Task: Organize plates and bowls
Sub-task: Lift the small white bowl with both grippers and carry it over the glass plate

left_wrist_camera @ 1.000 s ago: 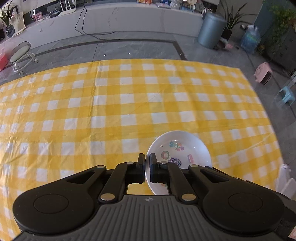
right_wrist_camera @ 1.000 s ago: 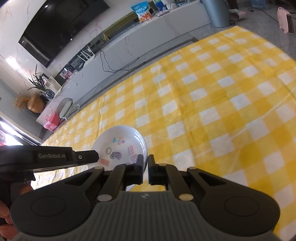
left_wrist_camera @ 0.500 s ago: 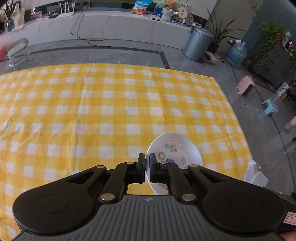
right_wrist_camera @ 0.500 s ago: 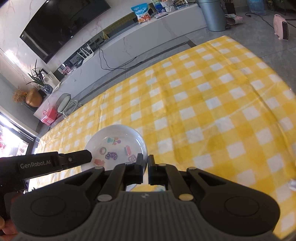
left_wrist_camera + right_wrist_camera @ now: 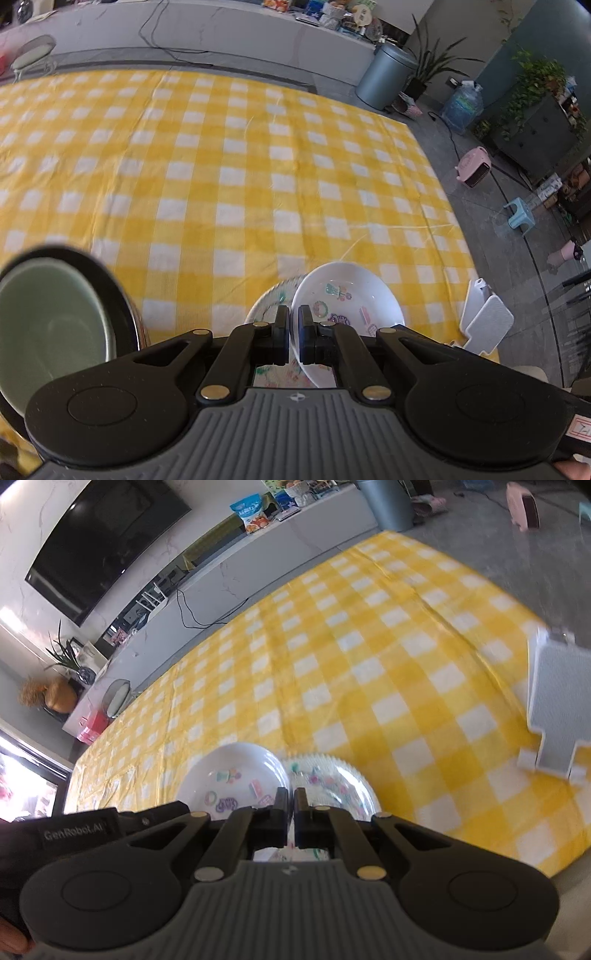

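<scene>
Bowl (image 5: 345, 299) in the left wrist view, white with small cartoon prints, is held above the yellow-checked bench (image 5: 236, 173), its near-left rim pinched between the narrowly parted fingers of the left claw (image 5: 293, 338); it opens upward and, being round, has no long axis, though it tilts slightly with the free side toward the far right. Beneath it, partly hidden, lies a scallop-edged patterned plate (image 5: 266, 302), and a dark pan holding a green bowl (image 5: 48, 325) sits at the near left. A rim-only grip could let the bowl swing or slip, striking the plate if lowered fast or off-centre. In the right wrist view the same bowl (image 5: 236, 779) hangs just left of the right claw (image 5: 291, 821), whose fingers are nearly pressed together at the plate's (image 5: 332, 782) near edge; whether they actually grip that edge cannot be told. The left tool's body (image 5: 79, 830) crowds in from the left, so the two tools could knock together. A grey-and-white rack (image 5: 557, 705) stands on the bench at the far right, and the blur suggests quick motion, raising the risk of a clumsy set-down.
</scene>
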Action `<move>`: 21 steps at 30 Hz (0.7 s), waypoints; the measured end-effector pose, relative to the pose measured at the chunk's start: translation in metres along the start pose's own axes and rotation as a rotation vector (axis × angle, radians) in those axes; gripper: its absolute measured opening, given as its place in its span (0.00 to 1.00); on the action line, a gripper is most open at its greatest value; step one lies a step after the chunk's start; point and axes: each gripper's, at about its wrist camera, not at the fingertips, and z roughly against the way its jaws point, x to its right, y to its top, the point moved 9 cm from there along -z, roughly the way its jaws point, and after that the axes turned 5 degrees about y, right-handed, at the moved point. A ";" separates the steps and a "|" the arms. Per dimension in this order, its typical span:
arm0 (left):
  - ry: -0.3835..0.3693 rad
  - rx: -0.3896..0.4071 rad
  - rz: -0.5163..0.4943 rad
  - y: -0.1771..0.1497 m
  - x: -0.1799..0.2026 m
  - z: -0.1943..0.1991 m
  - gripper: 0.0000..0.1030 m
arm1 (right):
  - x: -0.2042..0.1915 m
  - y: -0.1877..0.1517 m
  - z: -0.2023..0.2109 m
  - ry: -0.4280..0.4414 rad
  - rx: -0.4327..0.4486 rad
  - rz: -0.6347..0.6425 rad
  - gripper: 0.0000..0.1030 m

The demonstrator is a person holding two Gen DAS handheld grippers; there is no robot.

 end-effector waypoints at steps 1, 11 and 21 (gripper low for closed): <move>-0.004 -0.003 0.014 -0.003 -0.001 -0.002 0.04 | 0.002 -0.003 0.000 0.006 0.001 -0.006 0.00; 0.005 -0.037 0.067 -0.028 -0.004 -0.028 0.04 | 0.022 -0.014 -0.010 -0.052 -0.022 -0.022 0.00; 0.047 -0.020 0.013 -0.030 -0.002 -0.044 0.04 | 0.029 -0.020 -0.028 -0.128 -0.068 0.001 0.00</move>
